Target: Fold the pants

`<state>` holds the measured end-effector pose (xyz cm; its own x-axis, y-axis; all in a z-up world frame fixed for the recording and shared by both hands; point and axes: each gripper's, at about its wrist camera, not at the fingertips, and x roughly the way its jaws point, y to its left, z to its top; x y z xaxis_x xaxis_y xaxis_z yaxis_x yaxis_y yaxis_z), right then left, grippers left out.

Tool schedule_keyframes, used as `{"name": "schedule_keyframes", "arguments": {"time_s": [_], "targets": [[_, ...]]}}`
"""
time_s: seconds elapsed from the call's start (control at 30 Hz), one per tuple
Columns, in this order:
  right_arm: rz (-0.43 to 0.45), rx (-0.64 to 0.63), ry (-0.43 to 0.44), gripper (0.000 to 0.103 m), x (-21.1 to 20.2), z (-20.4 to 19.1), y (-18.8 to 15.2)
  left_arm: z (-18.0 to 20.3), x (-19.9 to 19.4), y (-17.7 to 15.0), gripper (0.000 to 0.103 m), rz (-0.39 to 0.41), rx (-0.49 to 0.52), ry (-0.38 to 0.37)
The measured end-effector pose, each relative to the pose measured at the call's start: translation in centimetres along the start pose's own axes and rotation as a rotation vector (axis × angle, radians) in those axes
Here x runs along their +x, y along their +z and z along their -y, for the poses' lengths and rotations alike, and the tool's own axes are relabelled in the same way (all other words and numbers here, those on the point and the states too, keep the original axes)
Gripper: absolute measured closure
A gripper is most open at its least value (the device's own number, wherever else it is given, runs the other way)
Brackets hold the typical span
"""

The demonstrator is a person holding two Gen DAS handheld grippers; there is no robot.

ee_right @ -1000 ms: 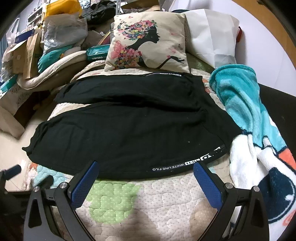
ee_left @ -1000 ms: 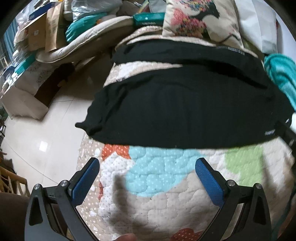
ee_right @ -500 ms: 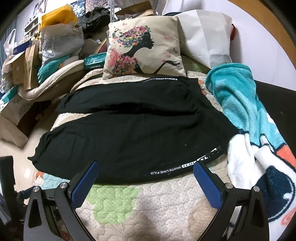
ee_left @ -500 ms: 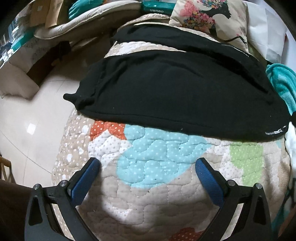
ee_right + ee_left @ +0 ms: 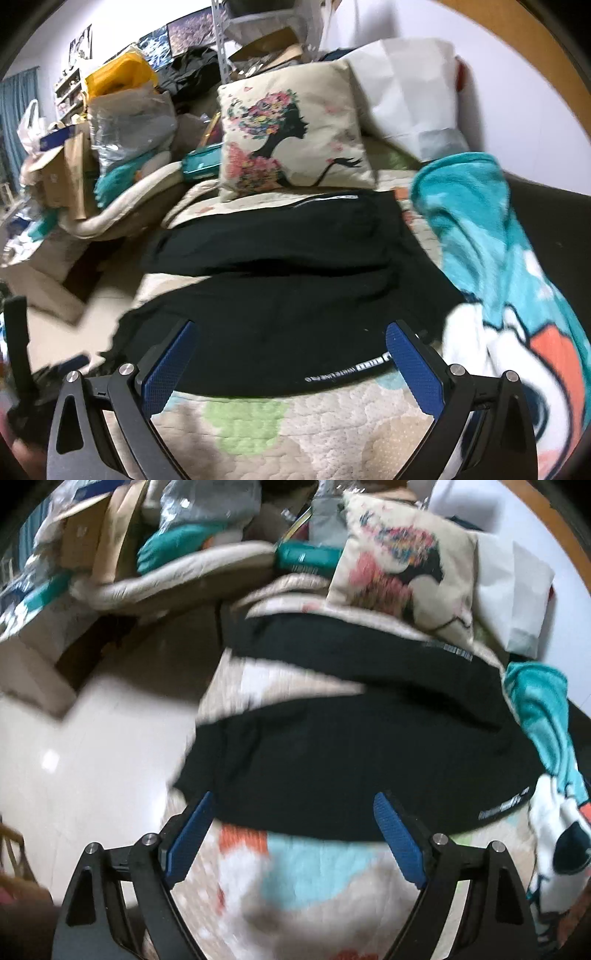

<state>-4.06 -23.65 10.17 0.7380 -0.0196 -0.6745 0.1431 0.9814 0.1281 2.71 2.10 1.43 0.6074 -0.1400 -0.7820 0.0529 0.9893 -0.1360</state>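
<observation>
Black pants (image 5: 351, 746) lie spread flat across a quilted bed cover (image 5: 303, 871), both legs pointing left, with white lettering near the right edge. They also show in the right wrist view (image 5: 288, 317). My left gripper (image 5: 293, 834) is open and empty, just short of the near leg's front edge toward its left end. My right gripper (image 5: 290, 363) is open and empty, its fingertips over the near edge by the lettered band (image 5: 347, 373). The left view is blurred.
A printed cushion (image 5: 291, 129) leans at the bed's far end. A teal and white blanket (image 5: 491, 258) lies along the right side. Boxes and bags (image 5: 92, 147) crowd the far left. Tiled floor (image 5: 92, 746) lies left of the bed.
Both grippers have moved forward toward the pants' near edge and tilted up. The left view has swung and blurred. Both jaws have stayed open.
</observation>
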Motion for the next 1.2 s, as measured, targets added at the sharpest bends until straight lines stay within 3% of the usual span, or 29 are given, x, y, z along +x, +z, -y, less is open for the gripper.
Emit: {"name": "schedule_keyframes", "arguments": {"time_s": [0.17,0.27,0.5,0.7,0.9,1.1,1.2], "targets": [[-0.067,-0.142,-0.024,0.0,1.4,1.2,5.1,-1.8,1.5,5.4,0.015,0.008,0.01,-0.016],[-0.138,-0.212,-0.002,0.0,4.3,2.0,7.7,-3.2,3.9,8.9,0.015,-0.013,-0.001,-0.026],[-0.236,-0.243,0.034,0.0,14.6,3.5,12.8,-4.4,10.9,15.6,0.015,-0.042,0.065,0.023],[-0.287,-0.269,0.028,0.002,23.9,4.1,17.5,-4.8,18.7,21.5,0.015,-0.068,0.097,0.007],[-0.369,-0.347,0.083,0.003,31.9,3.7,20.1,-3.7,24.9,25.2,0.015,-0.093,0.153,-0.043],[-0.479,-0.348,0.196,0.005,37.0,4.2,20.5,-1.8,29.3,25.6,0.015,-0.192,0.289,-0.14],[-0.538,-0.357,0.218,0.005,38.6,4.4,19.9,-1.4,29.9,25.6,0.013,-0.197,0.325,-0.176]]}}
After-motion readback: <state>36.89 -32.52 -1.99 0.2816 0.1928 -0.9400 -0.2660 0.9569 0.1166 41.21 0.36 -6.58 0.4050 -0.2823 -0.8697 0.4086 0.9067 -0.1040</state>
